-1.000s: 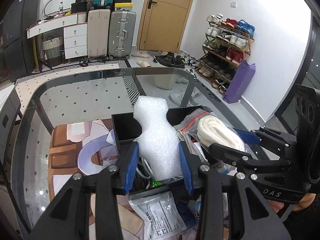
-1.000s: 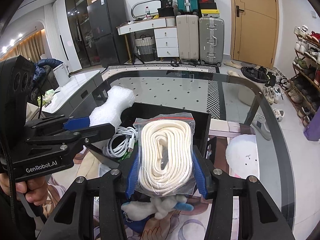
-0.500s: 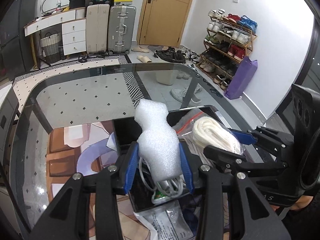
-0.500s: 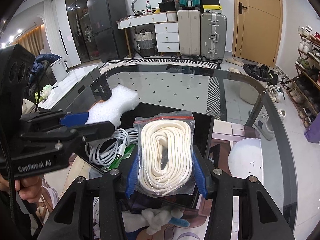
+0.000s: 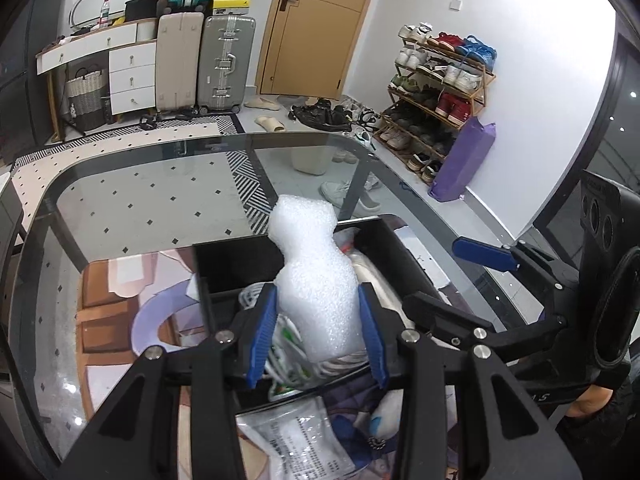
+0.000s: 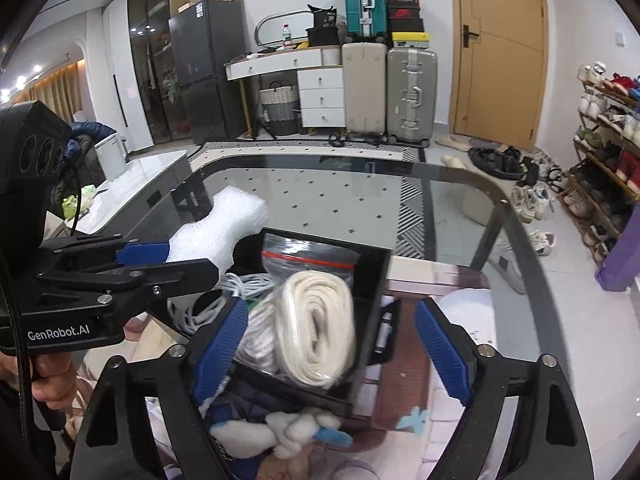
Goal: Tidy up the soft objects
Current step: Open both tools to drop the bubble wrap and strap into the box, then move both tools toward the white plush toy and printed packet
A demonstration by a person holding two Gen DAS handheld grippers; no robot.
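Note:
My left gripper (image 5: 318, 324) is shut on a white foam piece (image 5: 316, 280) and holds it over the black bin (image 5: 224, 268); the foam piece also shows in the right wrist view (image 6: 218, 232). My right gripper (image 6: 332, 336) is open above the bin (image 6: 372, 280). A bagged coil of white rope (image 6: 316, 328) lies in the bin between and below its blue pads, beside a white cable bundle (image 6: 224, 296). The right gripper also shows at the right of the left wrist view (image 5: 480, 252).
The bin stands on a glass table (image 5: 140, 196) over a printed mat (image 5: 104, 304). A plastic packet (image 5: 296, 436) and a white and blue plush toy (image 6: 292, 432) lie in front of the bin. A white round soft item (image 6: 468, 316) lies right of it.
My right gripper opened and let go of the bagged rope, which now lies in the bin. My left gripper moved forward over the bin with the foam piece.

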